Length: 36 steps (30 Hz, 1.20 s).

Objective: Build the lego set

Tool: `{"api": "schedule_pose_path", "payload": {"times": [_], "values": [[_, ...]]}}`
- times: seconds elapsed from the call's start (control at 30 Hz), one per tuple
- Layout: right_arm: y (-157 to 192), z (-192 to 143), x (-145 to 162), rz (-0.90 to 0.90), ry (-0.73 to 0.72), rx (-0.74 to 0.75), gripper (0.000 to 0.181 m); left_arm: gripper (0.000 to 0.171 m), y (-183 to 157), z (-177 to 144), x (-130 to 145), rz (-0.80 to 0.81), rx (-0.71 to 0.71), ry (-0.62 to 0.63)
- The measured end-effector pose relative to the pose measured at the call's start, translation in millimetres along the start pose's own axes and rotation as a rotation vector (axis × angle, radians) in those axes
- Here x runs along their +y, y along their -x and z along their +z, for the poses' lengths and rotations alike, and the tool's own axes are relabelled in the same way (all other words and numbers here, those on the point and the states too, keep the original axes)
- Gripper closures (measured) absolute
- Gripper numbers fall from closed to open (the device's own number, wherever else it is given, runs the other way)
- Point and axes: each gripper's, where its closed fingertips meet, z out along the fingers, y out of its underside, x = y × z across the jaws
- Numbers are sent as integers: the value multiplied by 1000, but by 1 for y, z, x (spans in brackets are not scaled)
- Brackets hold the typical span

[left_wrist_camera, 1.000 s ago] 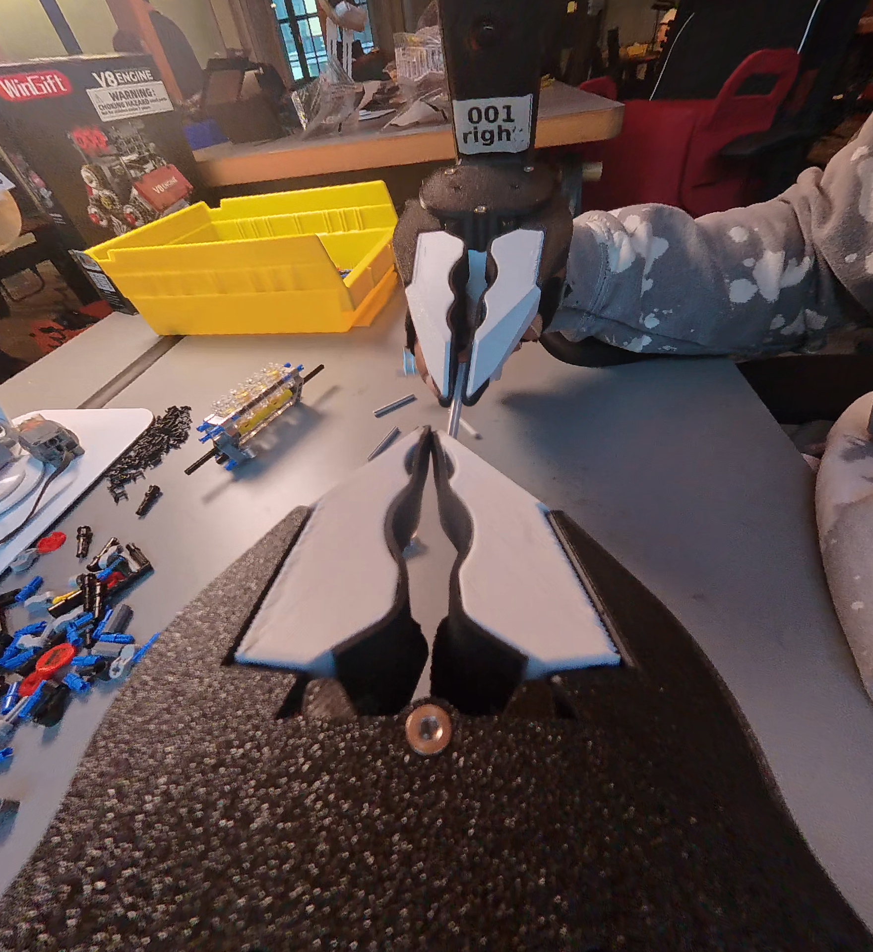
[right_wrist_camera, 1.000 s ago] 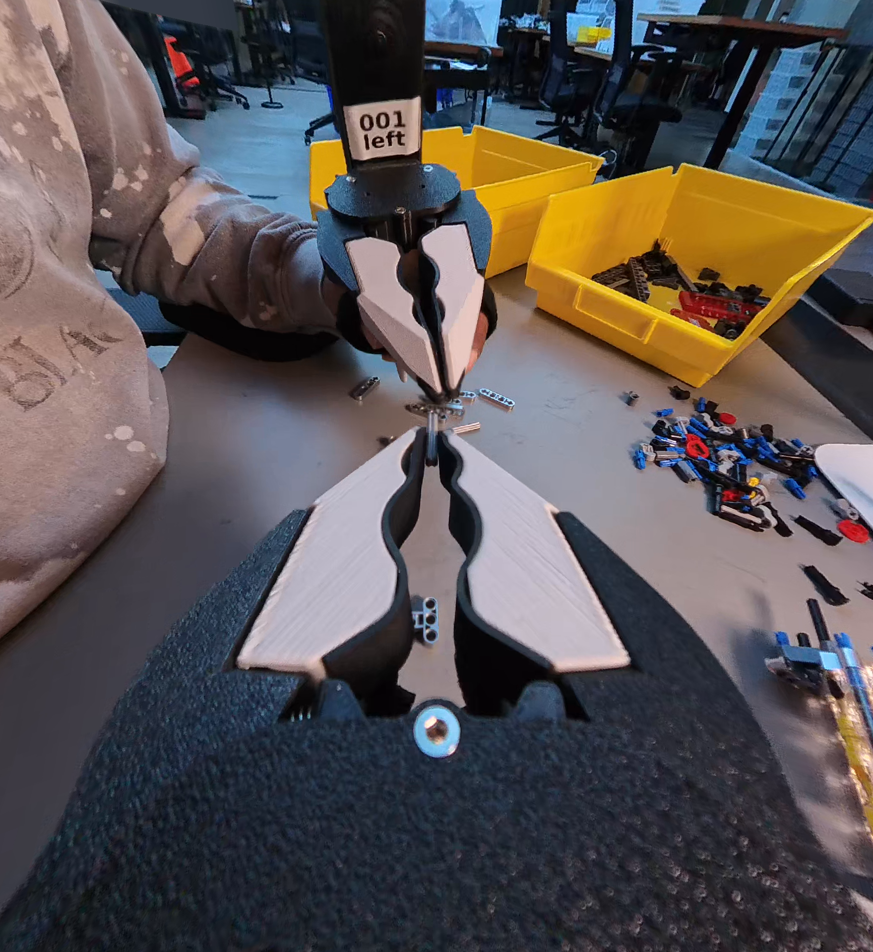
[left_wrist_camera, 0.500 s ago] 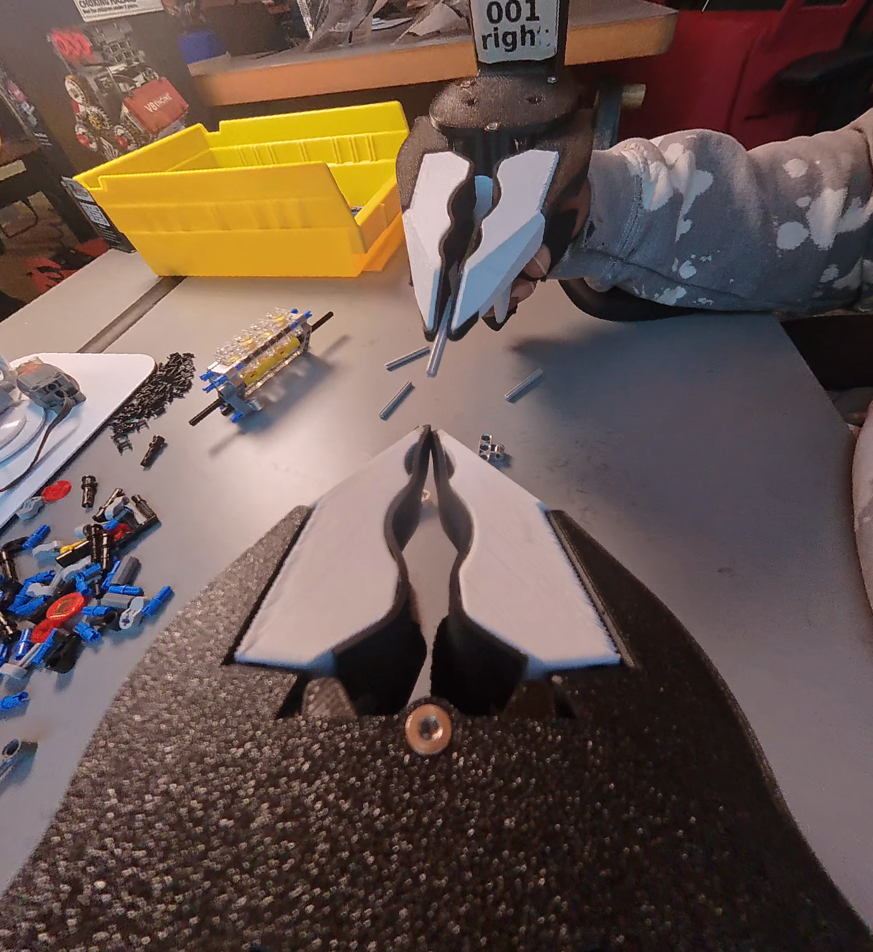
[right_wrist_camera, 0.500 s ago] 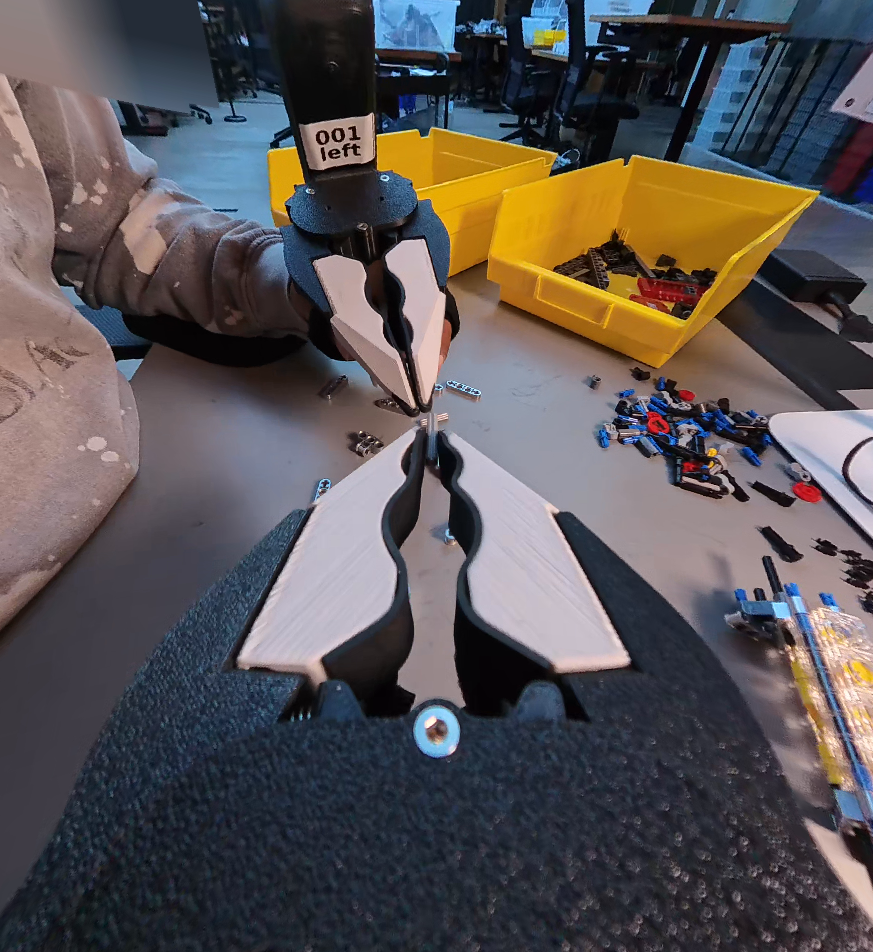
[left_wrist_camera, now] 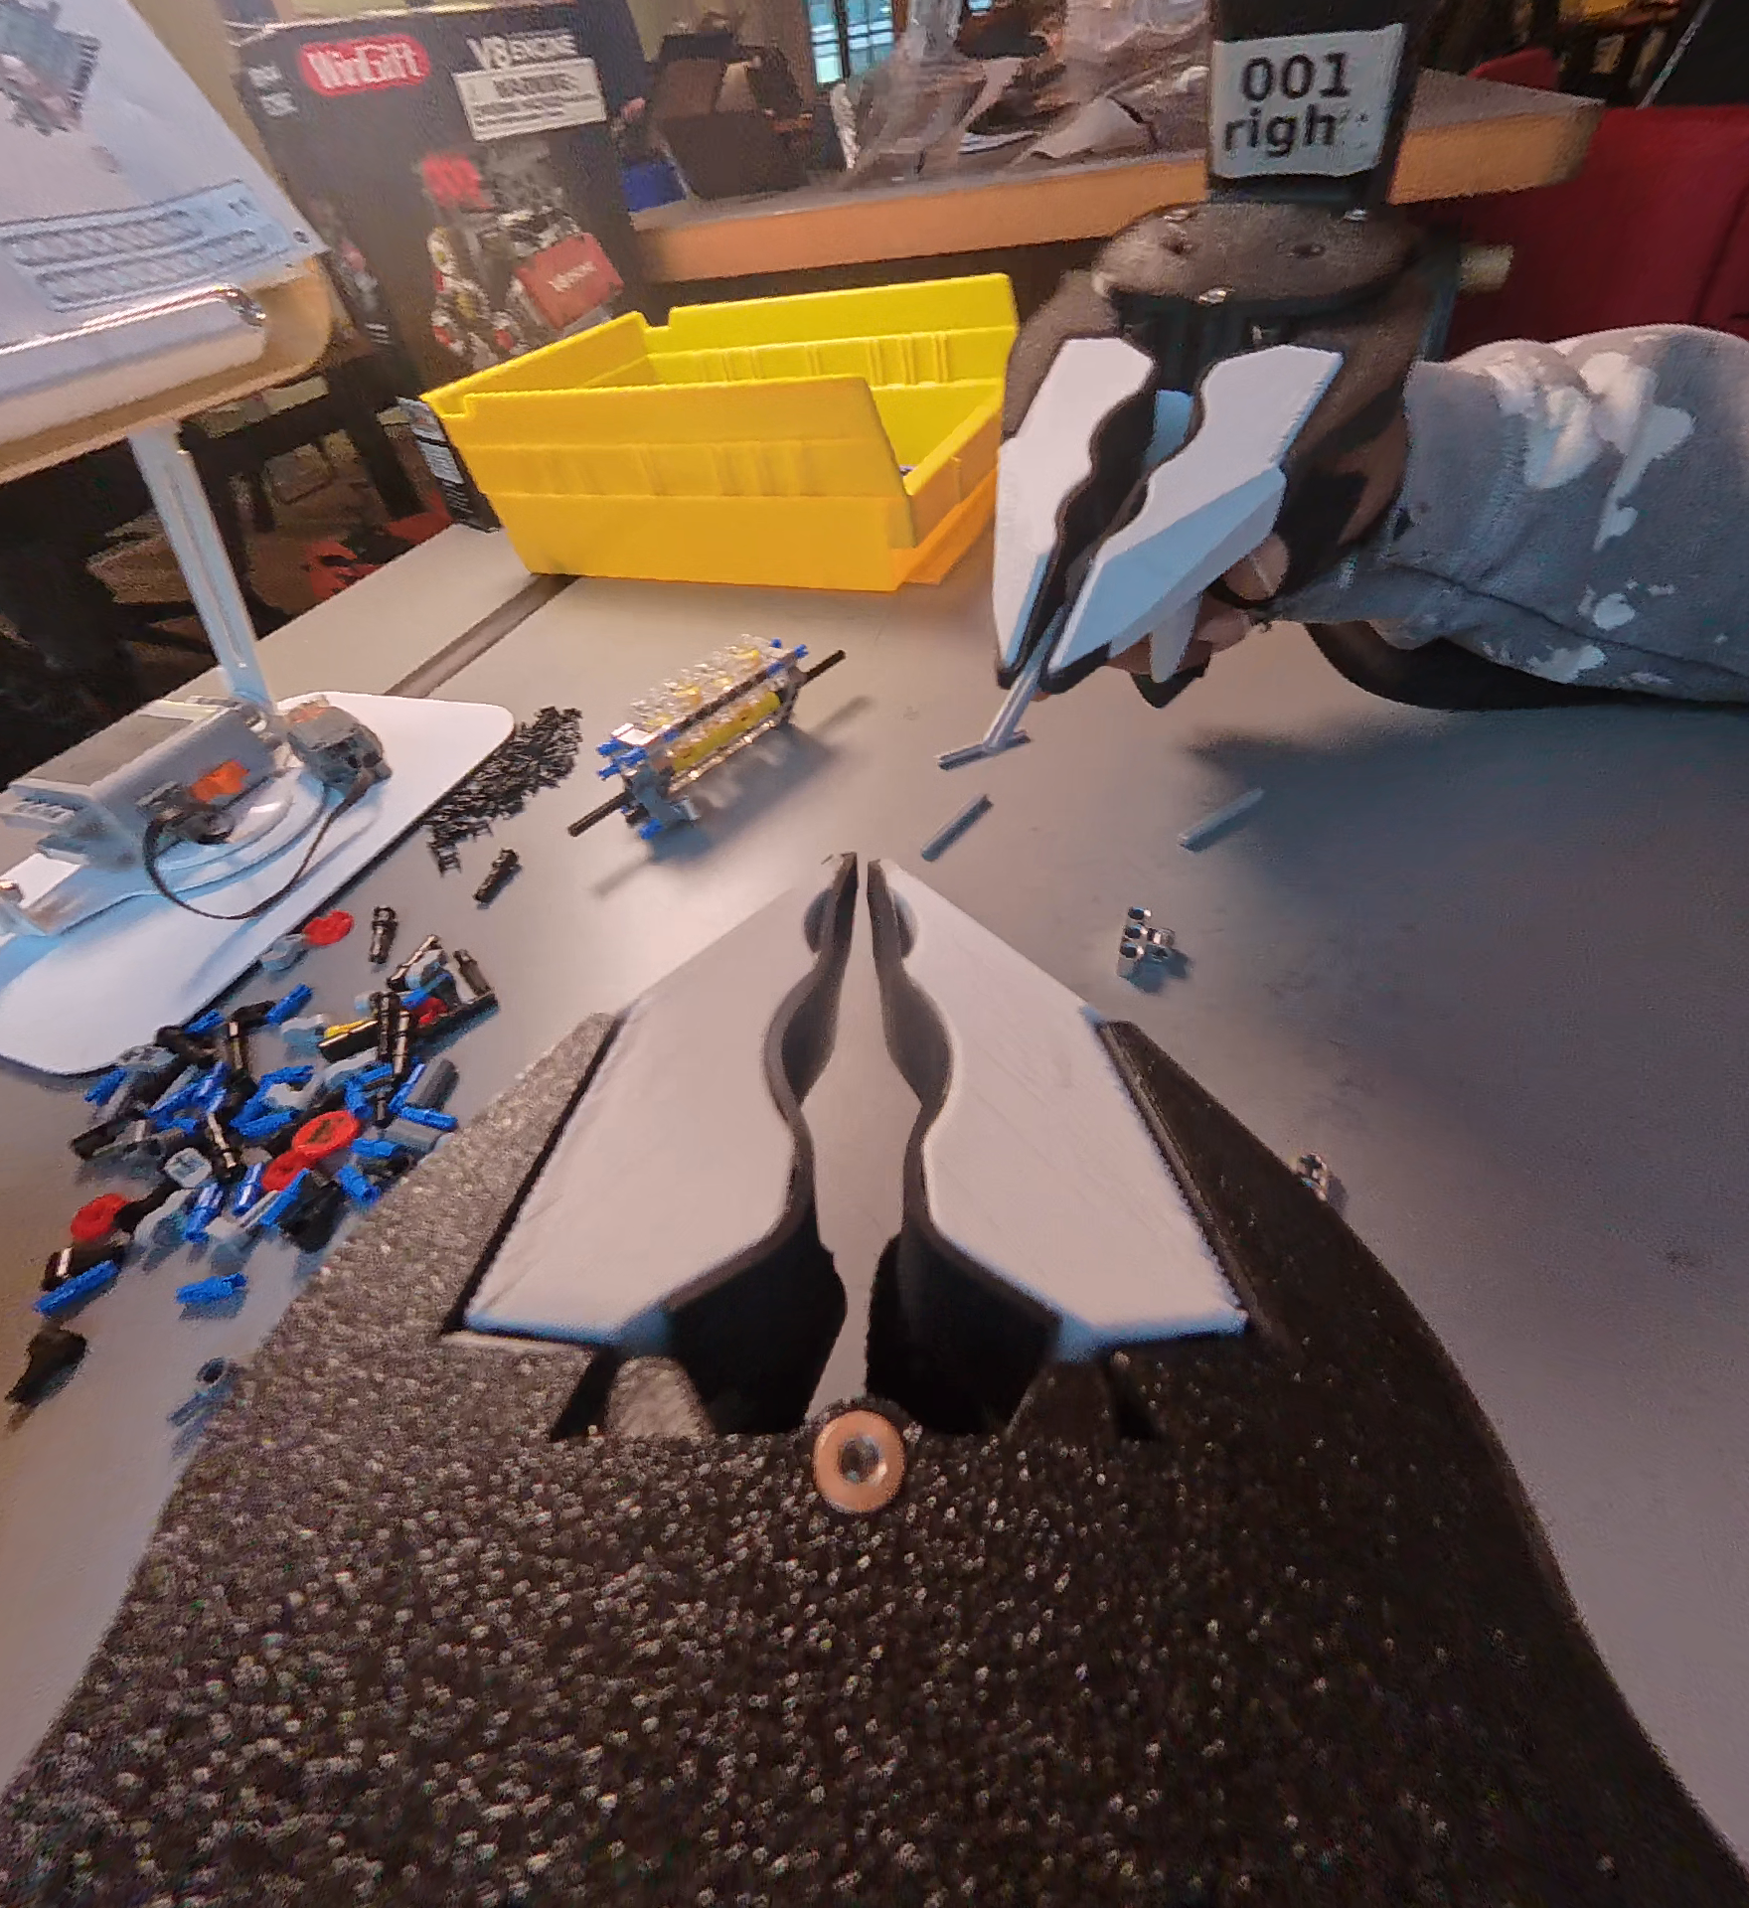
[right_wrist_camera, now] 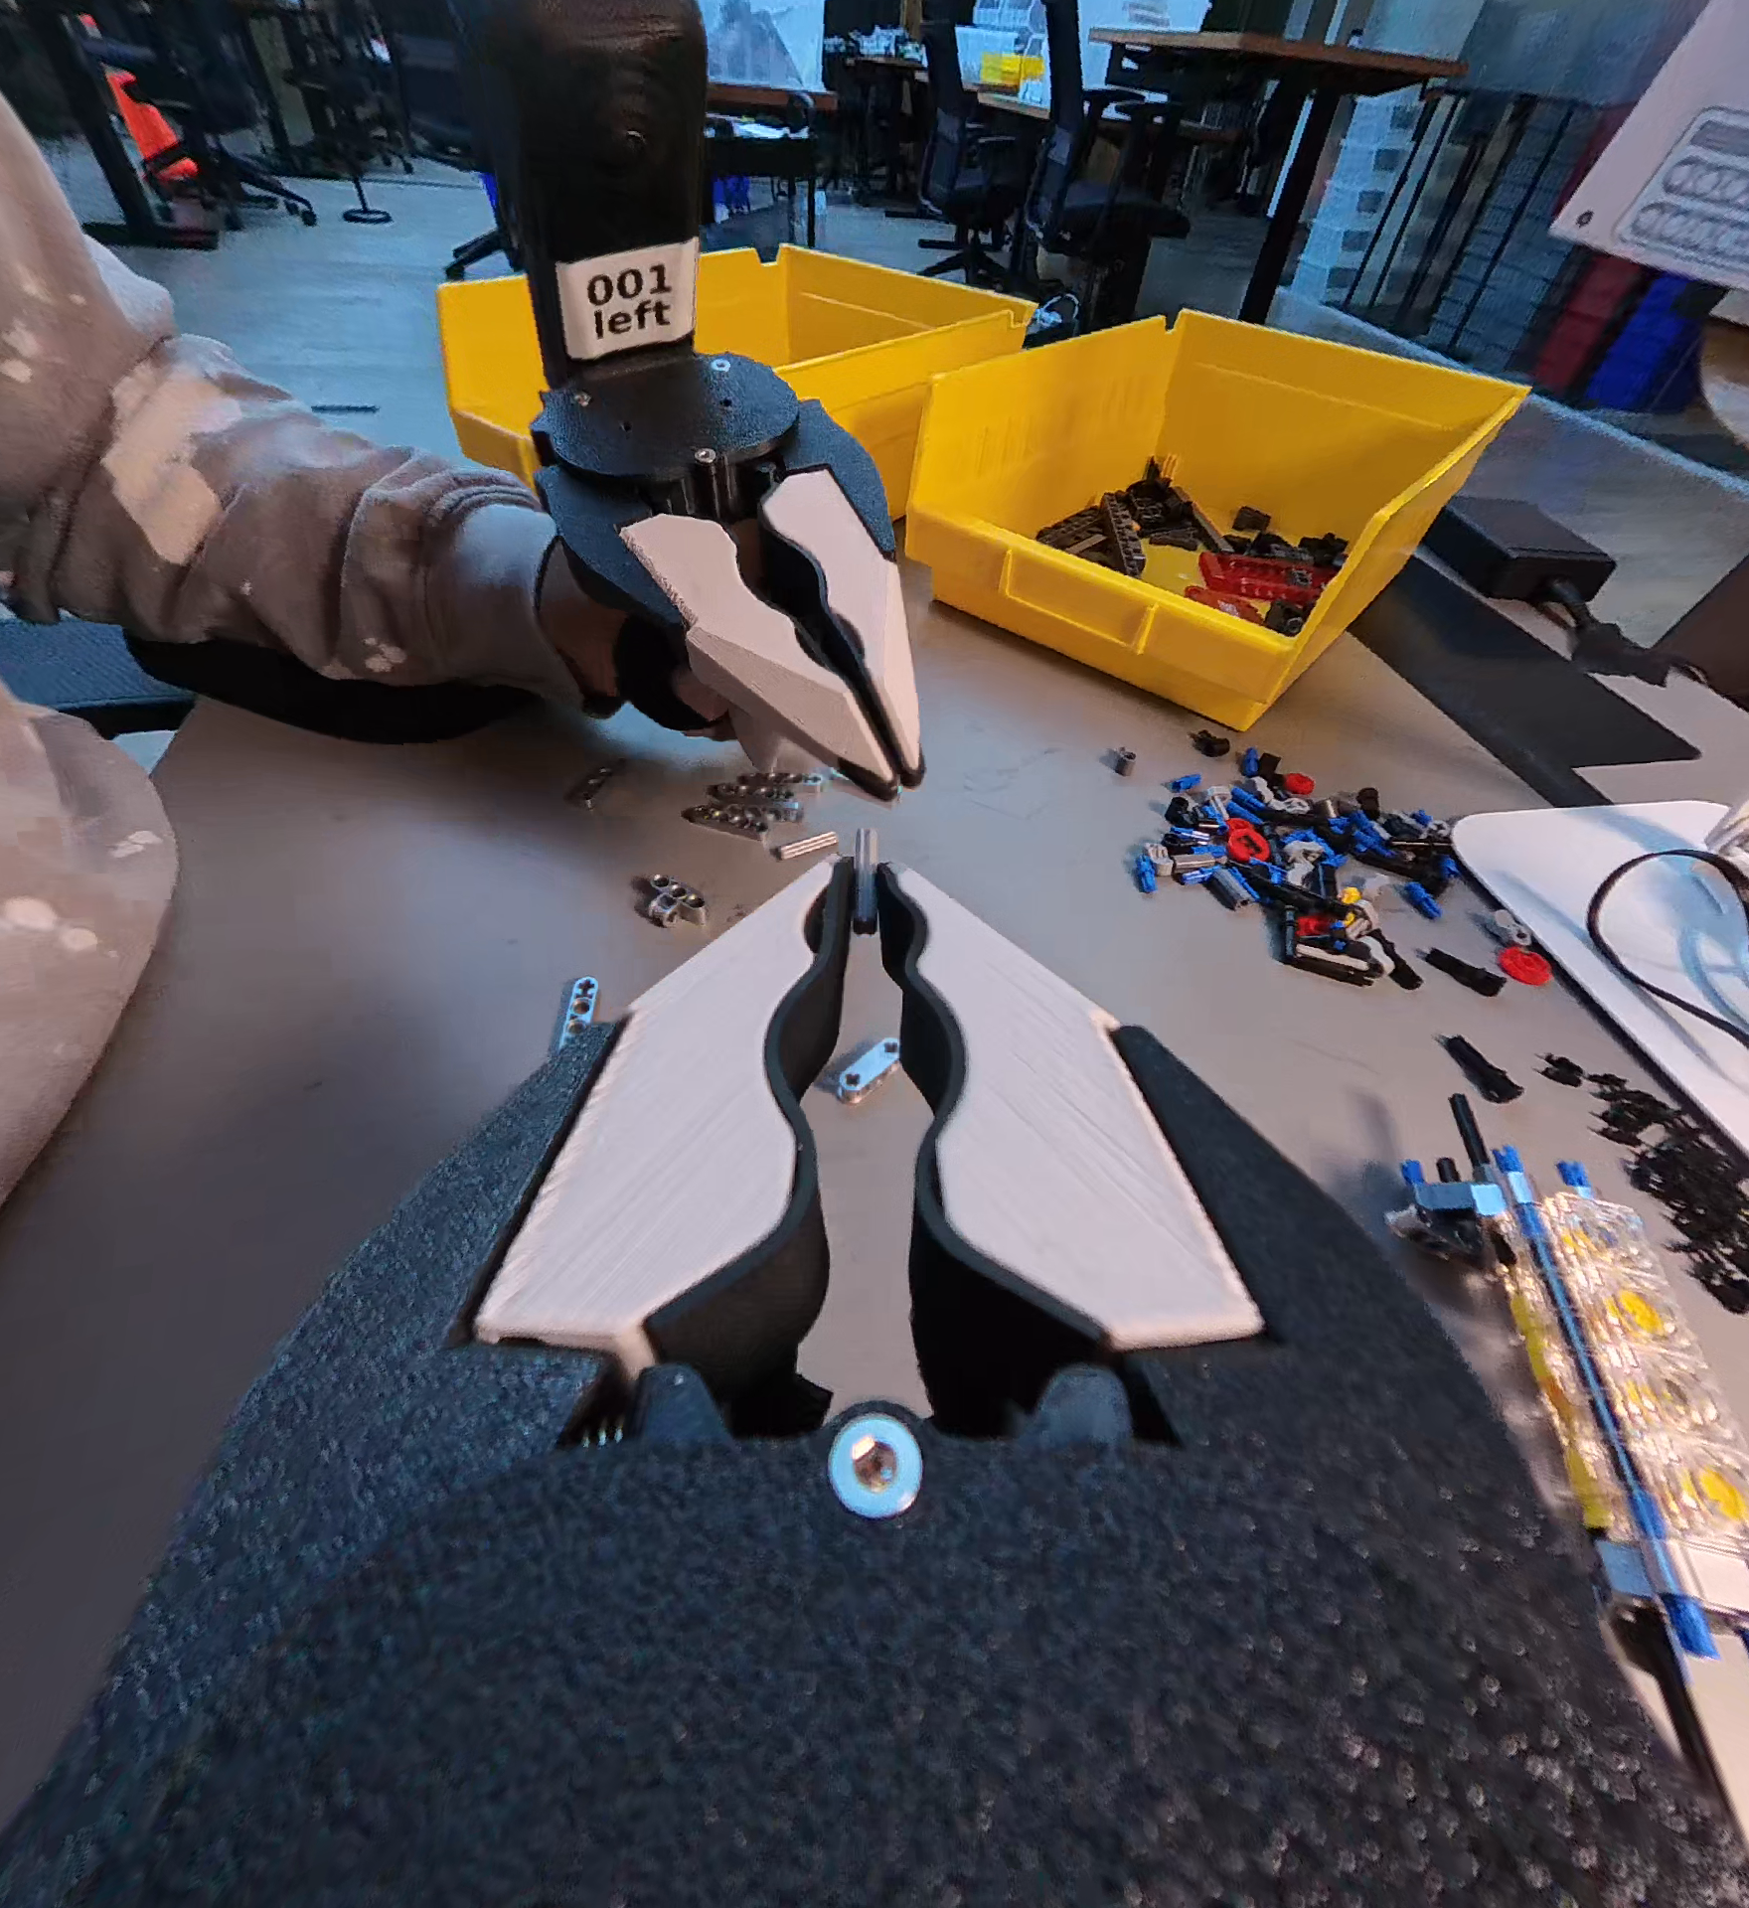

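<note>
Between the tips of our right gripper (right_wrist_camera: 861, 878), jaws clamped, sits a thin grey axle (right_wrist_camera: 862, 869), held above the grey table (left_wrist_camera: 1469, 1032). Our left gripper (left_wrist_camera: 860, 865), jaws together and empty, hovers nearby. A clear-and-yellow engine block (left_wrist_camera: 710, 728) and loose blue pins (left_wrist_camera: 261, 1115) lie beyond.

Printed labels (right_wrist_camera: 628, 299) mark both handles; lettering covers a dark box (left_wrist_camera: 437, 155)

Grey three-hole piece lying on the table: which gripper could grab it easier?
Left, probably. The left gripper is shut but empty, and the grey three-hole piece lies beside its tips. The right gripper is clamped on a grey axle.
</note>
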Motion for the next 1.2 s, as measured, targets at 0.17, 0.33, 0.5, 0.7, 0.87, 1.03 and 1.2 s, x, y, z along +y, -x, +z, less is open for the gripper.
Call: {"api": "schedule_pose_path", "payload": {"times": [0.17,0.33,0.5,0.7,0.87,1.03,1.2], "values": [[-12,-9,-15,-29,-32,102,179,162,26,-3,-14,-11,-168,-5],[-22,-20,-34,-70,-89,205,179,156,12,-3,-52,-21,-258,-39],[-37,-32,-38,-75,-132,289,179,151,-20,8,-97,7,-295,-56],[-40,-25,-23,-92,-58,291,179,148,-50,29,-110,-36,-310,-5],[-20,-3,8,-171,115,203,179,147,-72,35,-89,-91,-327,63],[3,26,65,-257,376,89,179,148,-96,23,-67,-160,-367,89],[9,33,91,-323,500,73,179,147,-121,-2,-35,-235,-457,109]]}}
